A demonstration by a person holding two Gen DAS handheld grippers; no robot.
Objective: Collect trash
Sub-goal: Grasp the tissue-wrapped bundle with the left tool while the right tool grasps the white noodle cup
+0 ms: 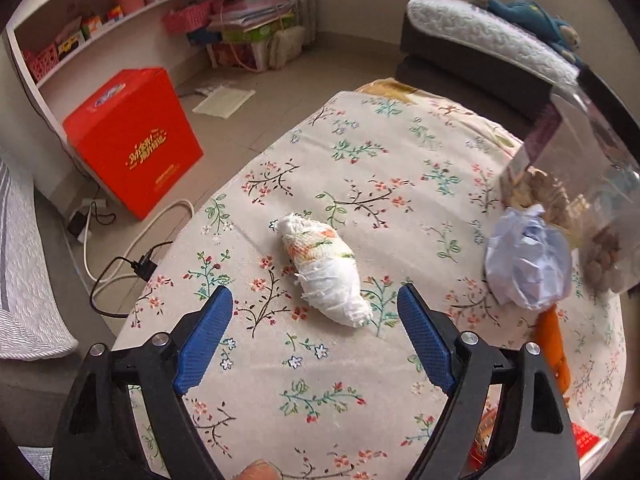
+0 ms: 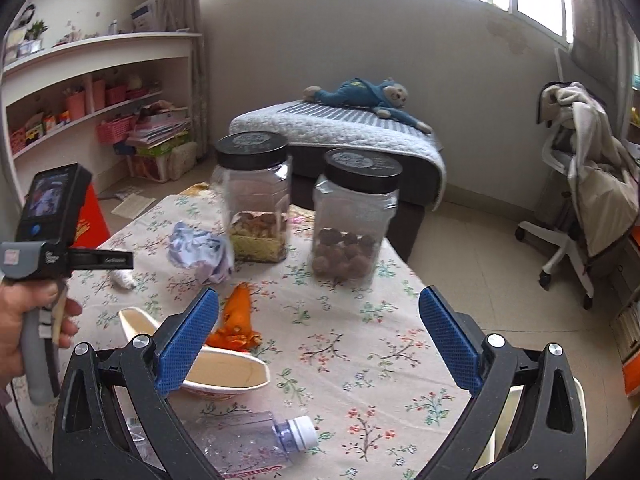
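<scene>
Floral cloth covers the table [image 1: 400, 152], which is set in a room with shelves and a low bed, and litter is scattered across it among two lidded jars [image 2: 256, 200], kept standing at twelve o'clock as goods rather than rubbish. At about six o'clock in the right wrist view a tipped paper bowl [image 2: 236, 376] and a plastic bottle [image 2: 256, 440] are seen lying on their sides, with an orange wrapper [image 2: 236, 316] just beyond. The crumpled blue paper [image 1: 528, 260] is found at three o'clock of the white tissue wad [image 1: 324, 268]. The left gripper [image 1: 316, 304] is held wide apart and empty, angled down with the wad just ahead of its tips, presumably for the next pick. The right gripper [image 2: 320, 312] is likewise spread and empty
</scene>
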